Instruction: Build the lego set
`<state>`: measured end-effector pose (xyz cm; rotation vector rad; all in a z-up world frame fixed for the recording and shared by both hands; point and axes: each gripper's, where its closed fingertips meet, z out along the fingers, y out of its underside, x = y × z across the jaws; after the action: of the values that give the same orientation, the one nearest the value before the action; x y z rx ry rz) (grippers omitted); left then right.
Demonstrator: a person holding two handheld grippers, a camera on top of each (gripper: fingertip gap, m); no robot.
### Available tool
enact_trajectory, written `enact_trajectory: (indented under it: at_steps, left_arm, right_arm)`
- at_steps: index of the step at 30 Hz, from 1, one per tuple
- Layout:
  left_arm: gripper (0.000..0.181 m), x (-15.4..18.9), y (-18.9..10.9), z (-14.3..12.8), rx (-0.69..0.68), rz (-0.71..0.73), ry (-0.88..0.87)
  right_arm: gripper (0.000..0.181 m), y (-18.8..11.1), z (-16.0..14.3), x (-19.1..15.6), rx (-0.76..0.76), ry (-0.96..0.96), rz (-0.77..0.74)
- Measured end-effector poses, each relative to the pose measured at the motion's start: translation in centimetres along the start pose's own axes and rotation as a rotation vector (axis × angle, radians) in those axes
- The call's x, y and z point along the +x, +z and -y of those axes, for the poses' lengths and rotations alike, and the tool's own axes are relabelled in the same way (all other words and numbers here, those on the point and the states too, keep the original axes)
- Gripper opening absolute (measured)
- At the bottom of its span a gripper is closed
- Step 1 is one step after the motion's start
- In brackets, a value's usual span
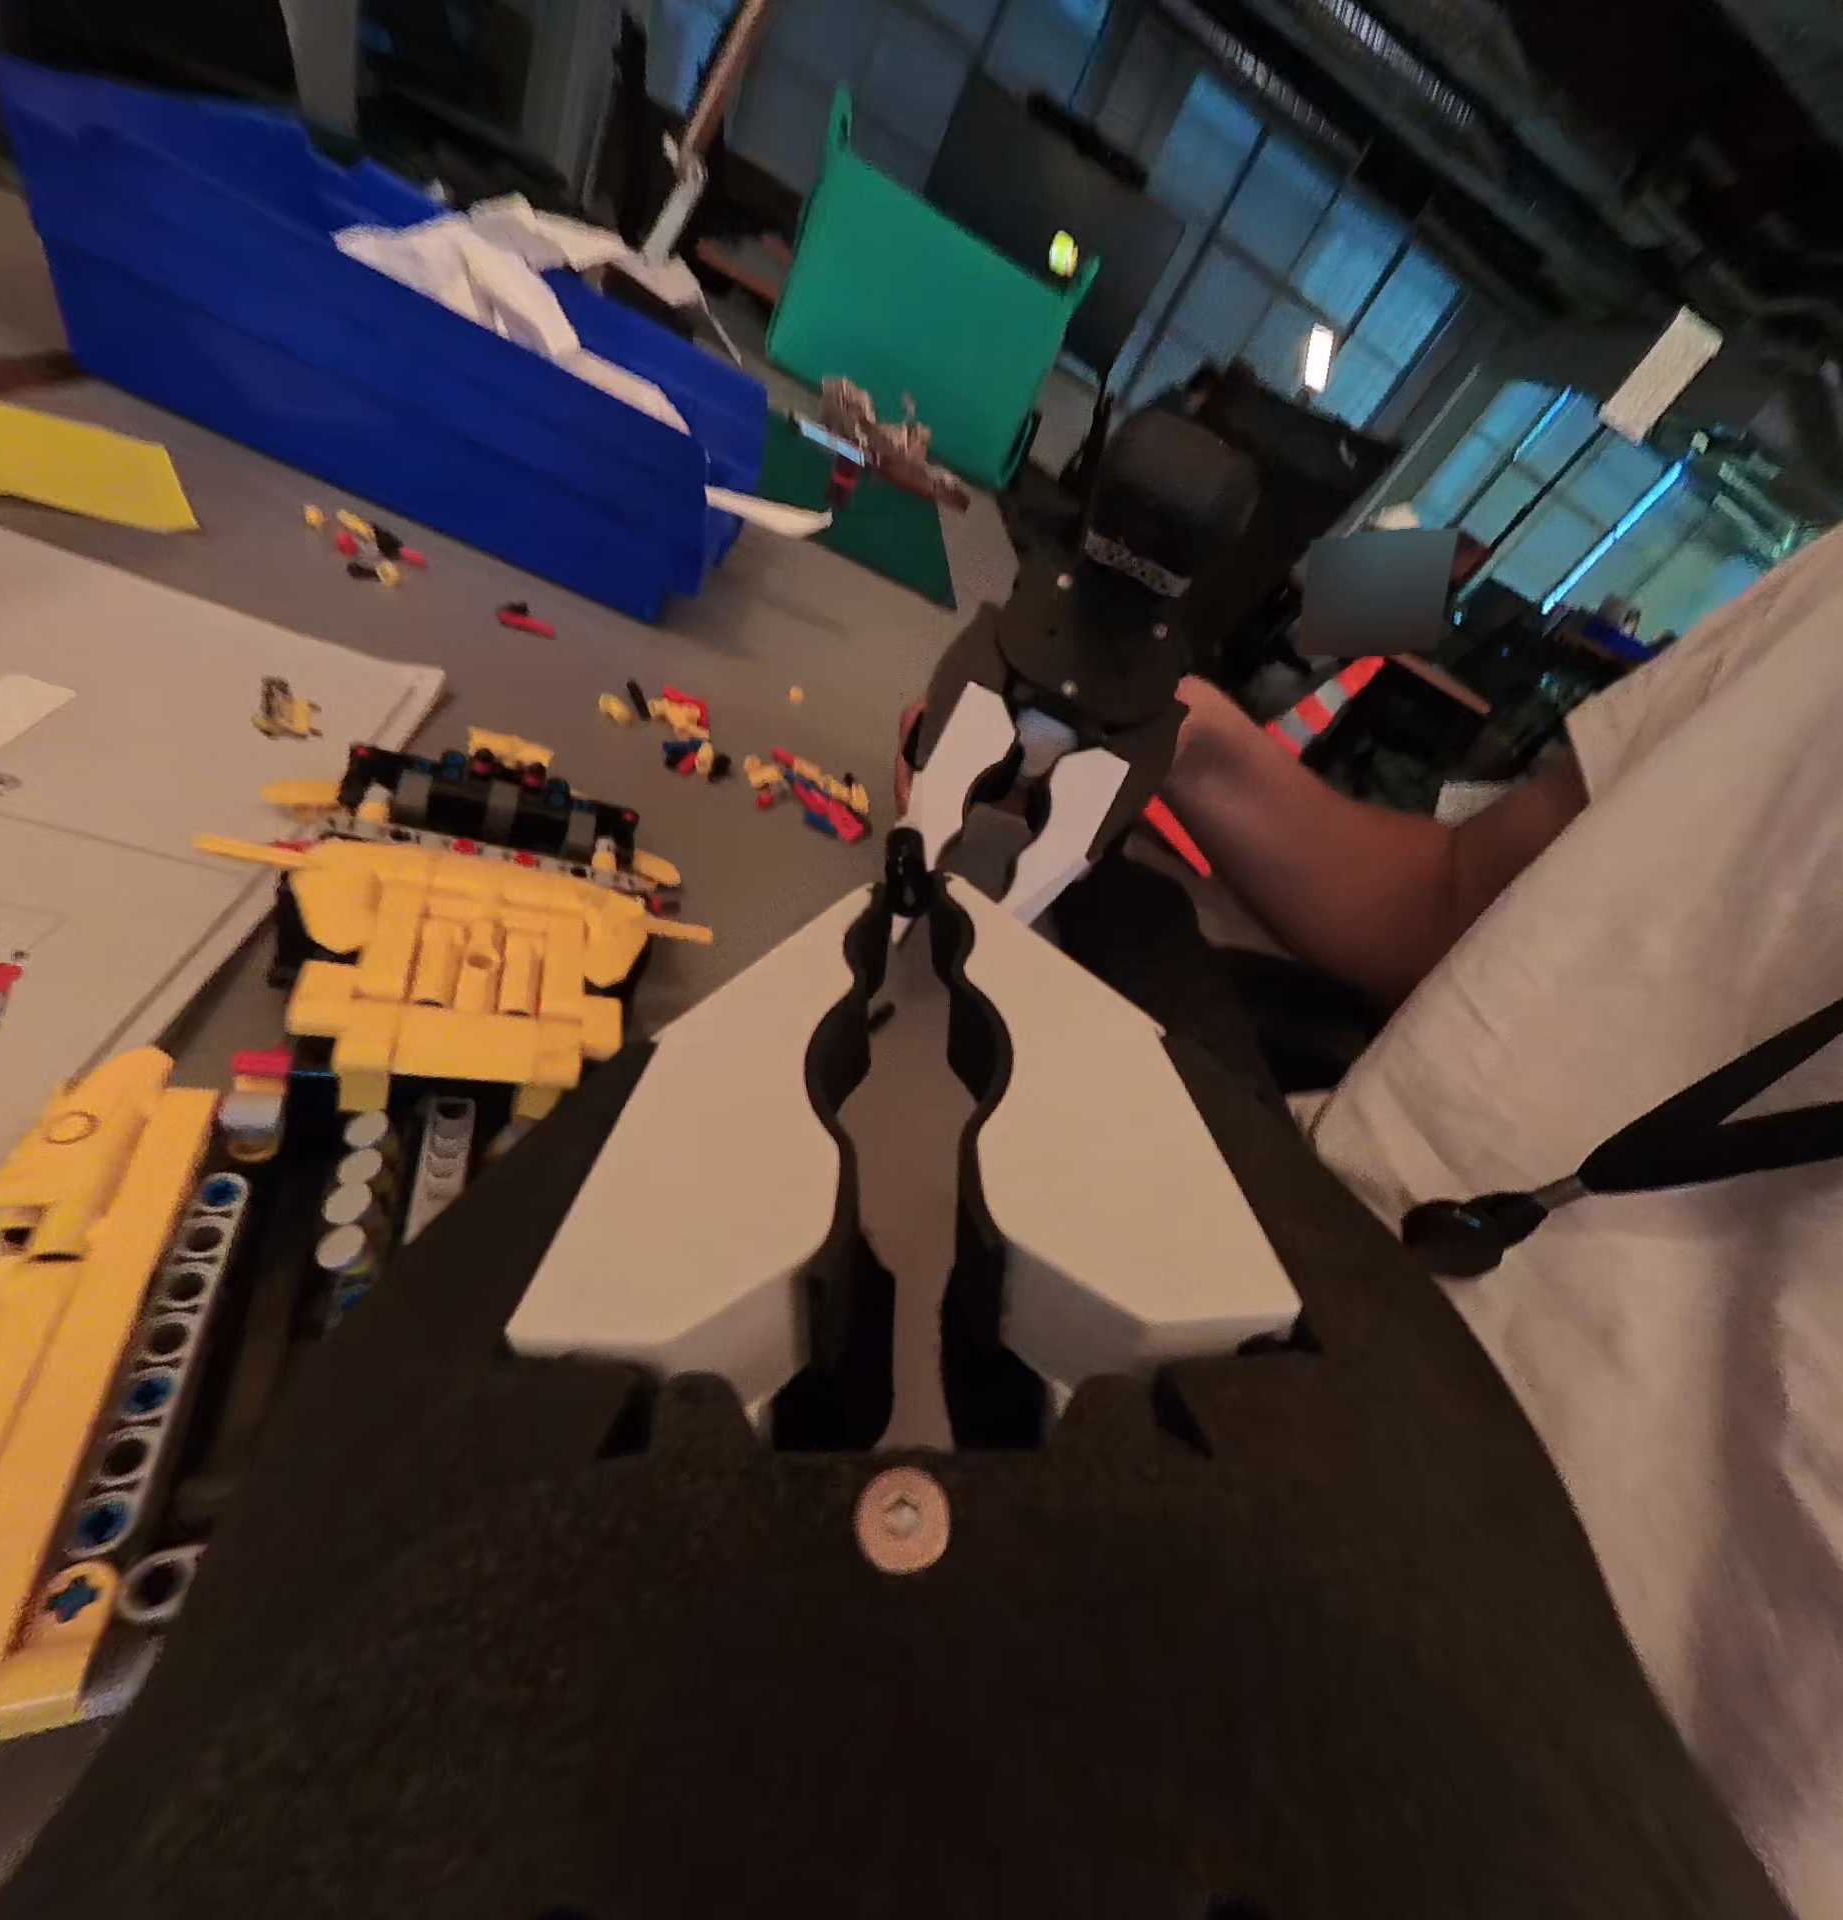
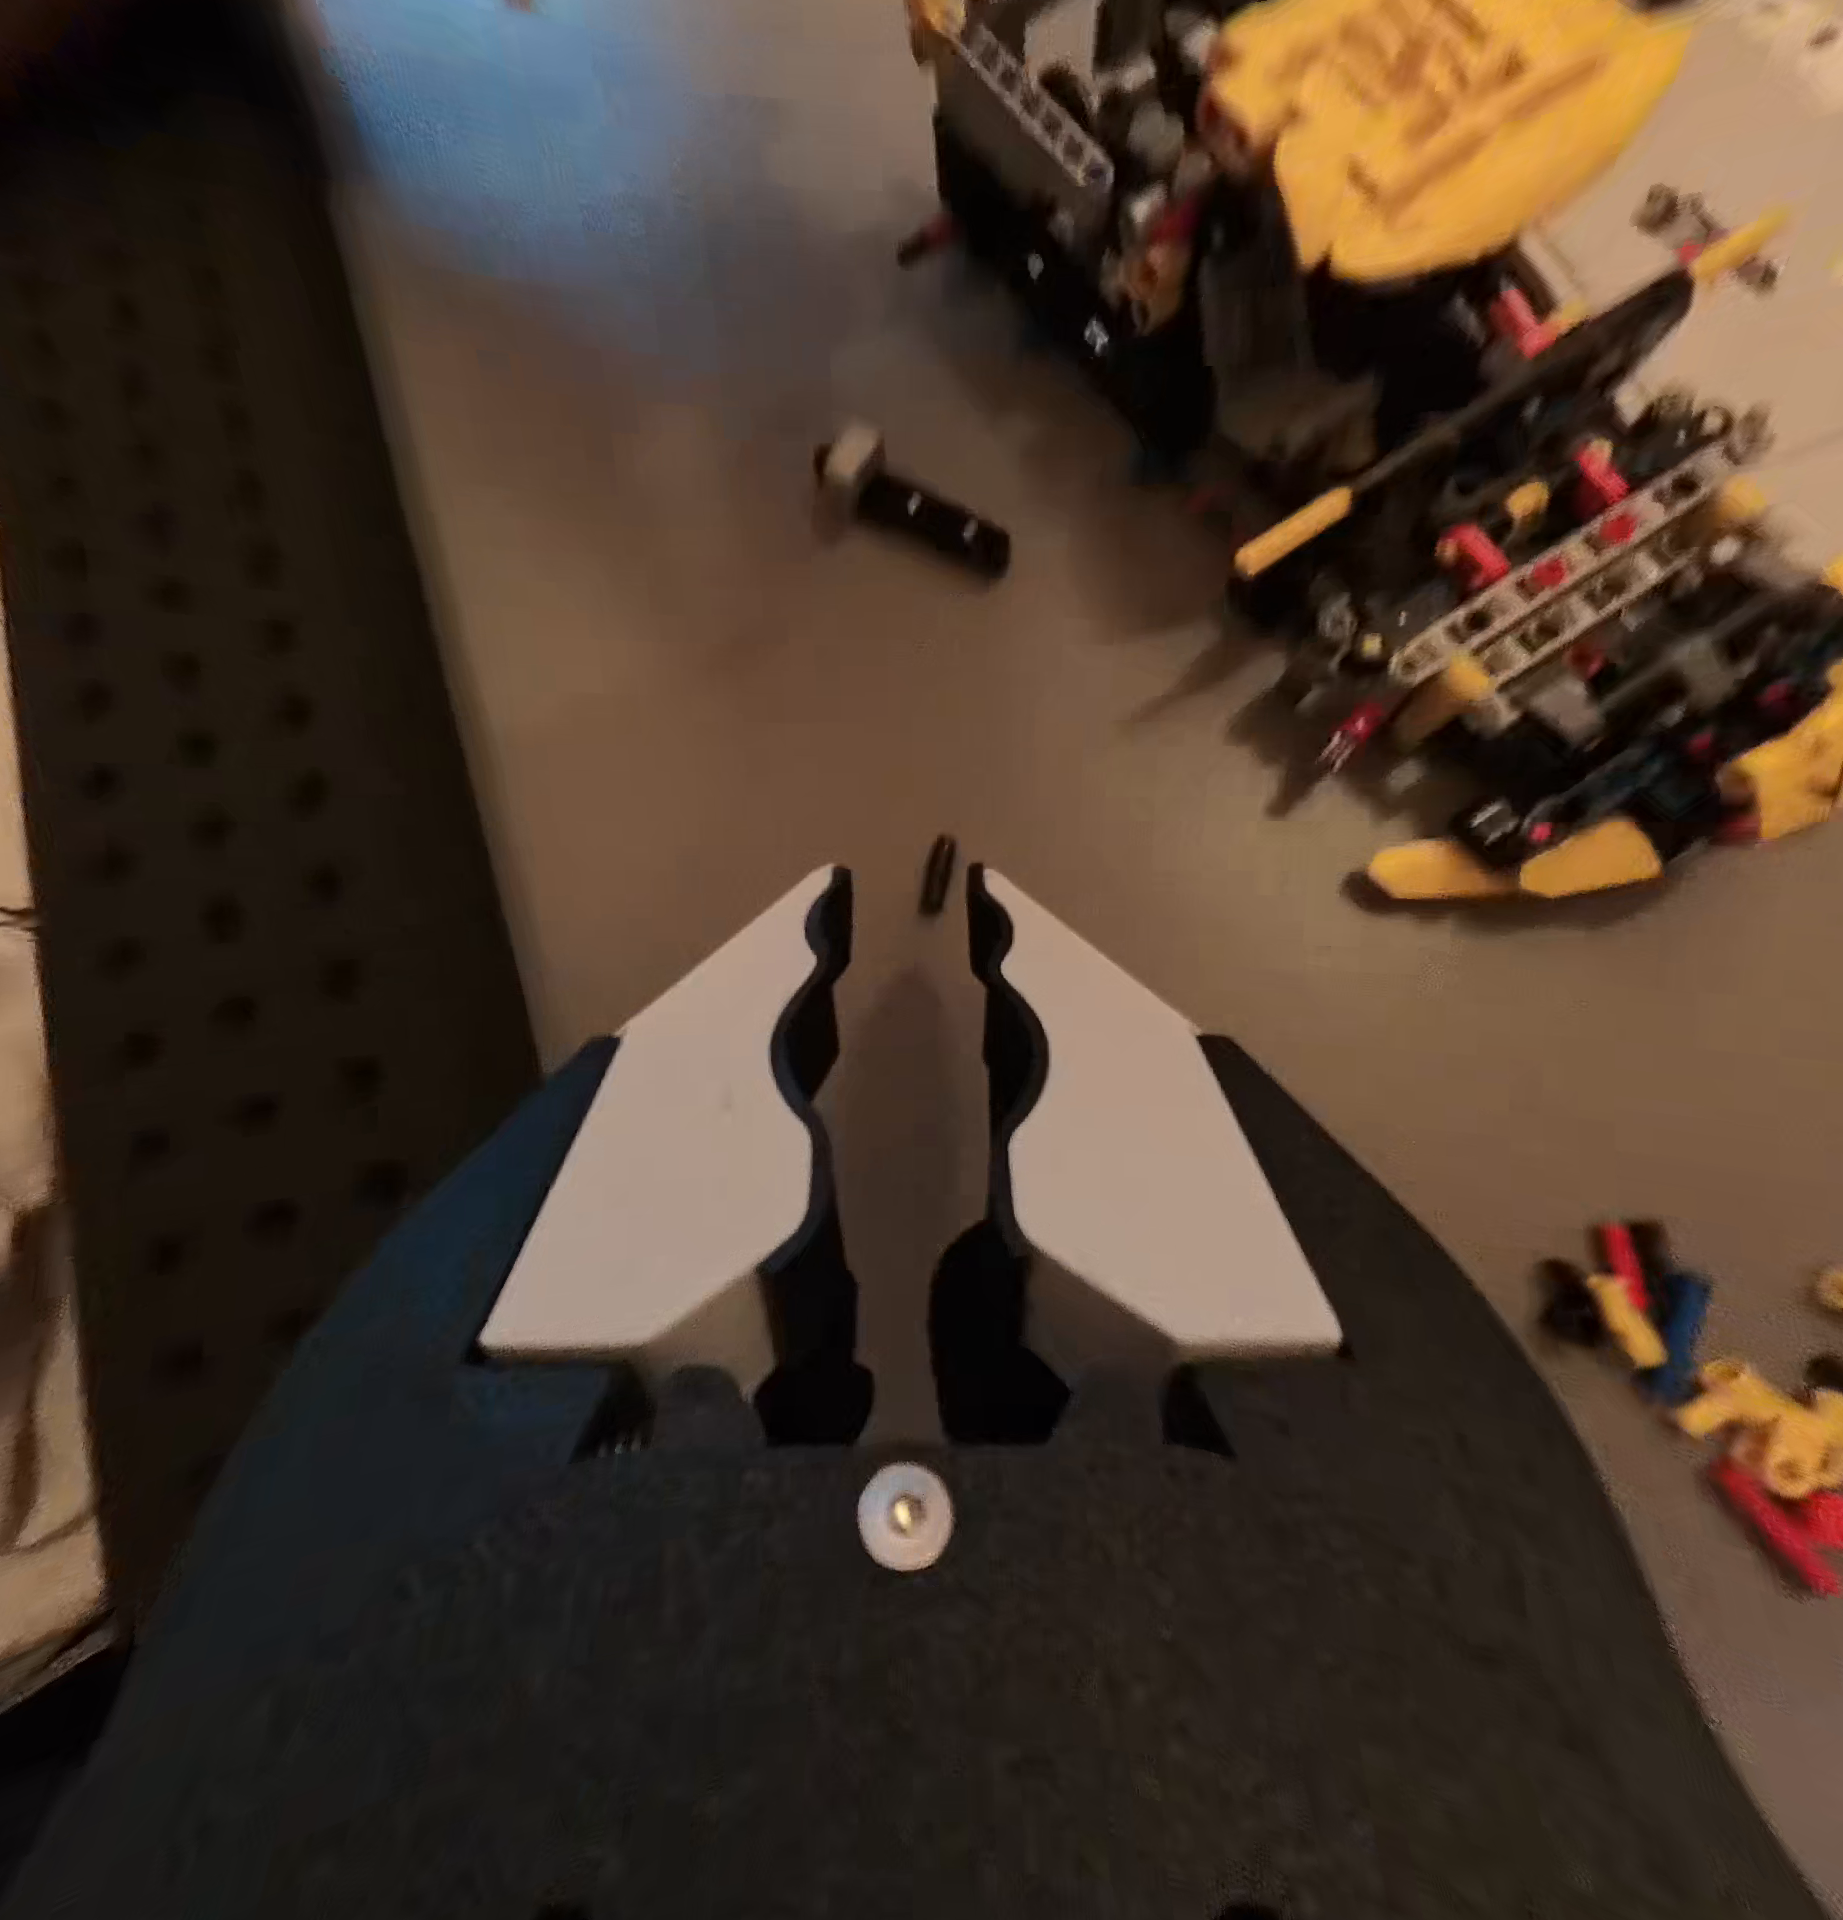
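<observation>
In the left wrist view my left gripper (image 1: 904,891) is shut on a small black piece (image 1: 904,860) that sticks out past its tips. The yellow and black lego model (image 1: 460,935) stands on the grey table to its left, with a long yellow beam section (image 1: 75,1351) nearer. My right gripper (image 1: 1000,857) shows just beyond, open, facing the left one. In the right wrist view my right gripper (image 2: 912,883) is open above the table. A small black pin (image 2: 936,876) shows between its tips, touching neither finger. The model (image 2: 1416,416) is at the upper right.
A black axle piece with a grey end (image 2: 912,499) lies ahead of the right gripper. Loose small pieces (image 1: 782,774) (image 2: 1748,1392) are scattered on the table. Instruction pages (image 1: 117,727), blue bins (image 1: 377,343) and a green bin (image 1: 917,301) are behind. A person's arm (image 1: 1364,852) is on the right. Left tips to right tips: about 15 centimeters.
</observation>
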<state>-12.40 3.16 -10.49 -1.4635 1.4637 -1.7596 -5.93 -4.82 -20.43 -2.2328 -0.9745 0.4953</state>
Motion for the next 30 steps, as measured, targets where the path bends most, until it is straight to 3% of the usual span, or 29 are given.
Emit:
enact_trajectory:
  at_steps: [6, 10, 19, 23, 30]
  left_arm:
    - [0.007, 2.3, 3.2, -6.6, -0.355, -0.061, 0.095]
    - [0.007, 2.5, 5.0, -10.2, -0.533, -0.028, 0.175]
    - [0.007, 1.1, 5.8, -13.7, -0.702, 0.064, 0.303]
    - [0.007, 1.2, 5.7, -14.0, -0.716, 0.064, 0.342]
    - [0.024, 1.5, 5.5, -13.9, -0.715, 0.05, 0.317]
  right_arm:
    - [0.014, 1.9, -1.7, 0.7, 0.016, -0.034, -0.166]
    - [0.01, 2.3, -1.4, 0.6, 0.038, -0.023, -0.159]
    - [0.004, 2.5, -1.0, 1.3, 0.064, -0.023, -0.21]
    - [0.003, 2.5, -0.7, 1.4, 0.083, -0.047, -0.233]
    - [0.004, 1.9, 0.2, 1.0, 0.158, -0.023, -0.187]
